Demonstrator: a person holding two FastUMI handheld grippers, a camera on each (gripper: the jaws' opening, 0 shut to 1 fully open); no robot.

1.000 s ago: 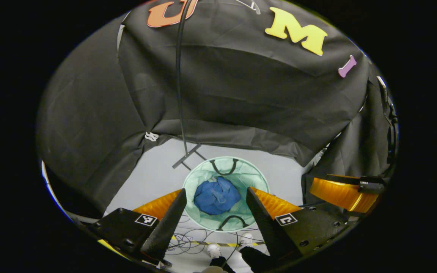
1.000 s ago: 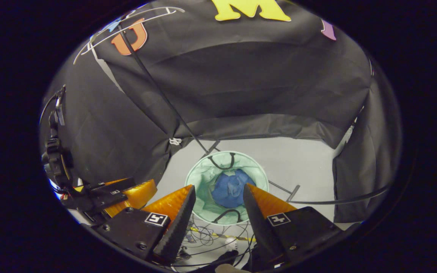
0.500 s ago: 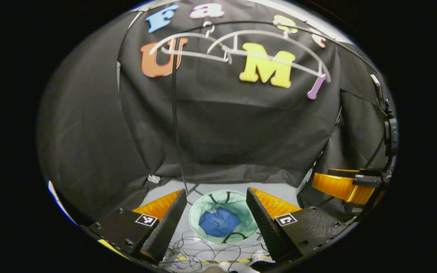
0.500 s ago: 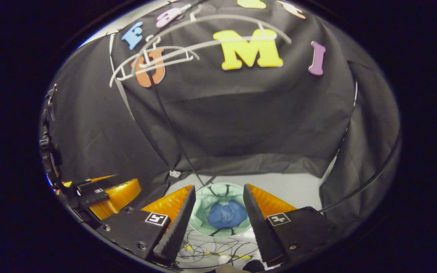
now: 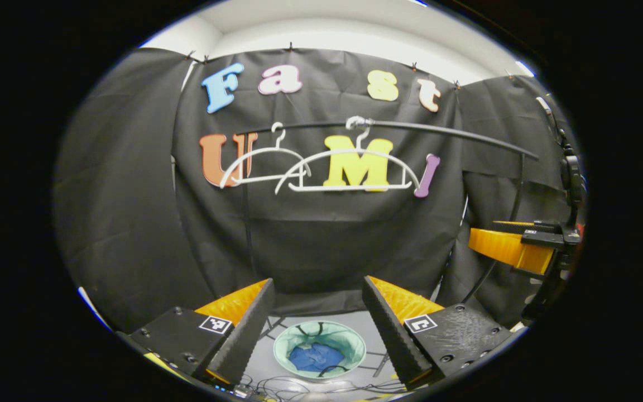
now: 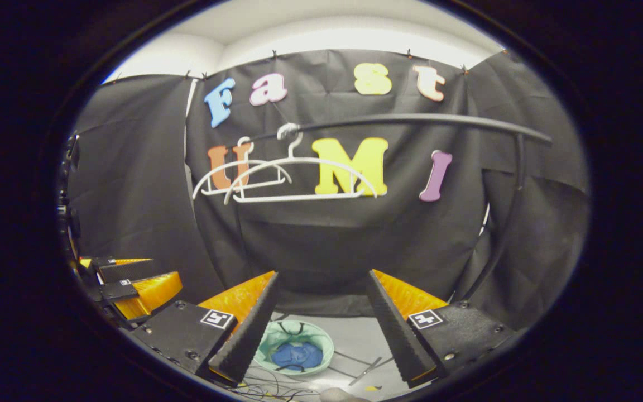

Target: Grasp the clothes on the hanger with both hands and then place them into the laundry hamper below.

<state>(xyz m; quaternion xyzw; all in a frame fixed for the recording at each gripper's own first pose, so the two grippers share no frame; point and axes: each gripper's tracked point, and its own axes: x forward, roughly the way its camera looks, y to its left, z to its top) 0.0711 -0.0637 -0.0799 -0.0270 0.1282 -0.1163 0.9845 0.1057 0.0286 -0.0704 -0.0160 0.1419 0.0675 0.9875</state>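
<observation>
Left gripper (image 5: pixel 318 290): fingers spread wide, nothing between them, aimed level at booth back wall. Right gripper (image 6: pixel 321 285): fingers likewise wide apart, empty, same heading. In left gripper view, right gripper at far right edge (image 5: pixel 514 245), side-on; in right gripper view, left gripper at lower left edge (image 6: pixel 132 282). Finger gap of those far-off sightings: can't tell.

Clothes (image 5: pixel 316 356): blue, crumpled into a heap, lying inside laundry hamper (image 5: pixel 349 341), well below both grippers. Same blue heap in right gripper view (image 6: pixel 297 354), inside hamper (image 6: pixel 321 341).

Laundry hamper: pale green, round, open top, two dark loop handles at near & far rim, standing on light grey floor (image 5: pixel 377 335) under the rail.

Rail (image 5: pixel 444 133): dark bar, running across upper wall area, bending down into an upright post at right. Also in right gripper view (image 6: pixel 411 118).

Hangers: two, white, both bare, hooked on rail side by side & overlapping. Larger hanger (image 5: pixel 355 187), nearer middle; smaller hanger (image 5: pixel 260 178), to its left. In right gripper view: larger (image 6: pixel 299 196), smaller (image 6: pixel 243 187).

Rack feet (image 6: pixel 366 369): dark struts lying flat on floor beside hamper.

Cables (image 5: pixel 299 385): thin, tangled, on floor at bottom edge, near hamper.
</observation>
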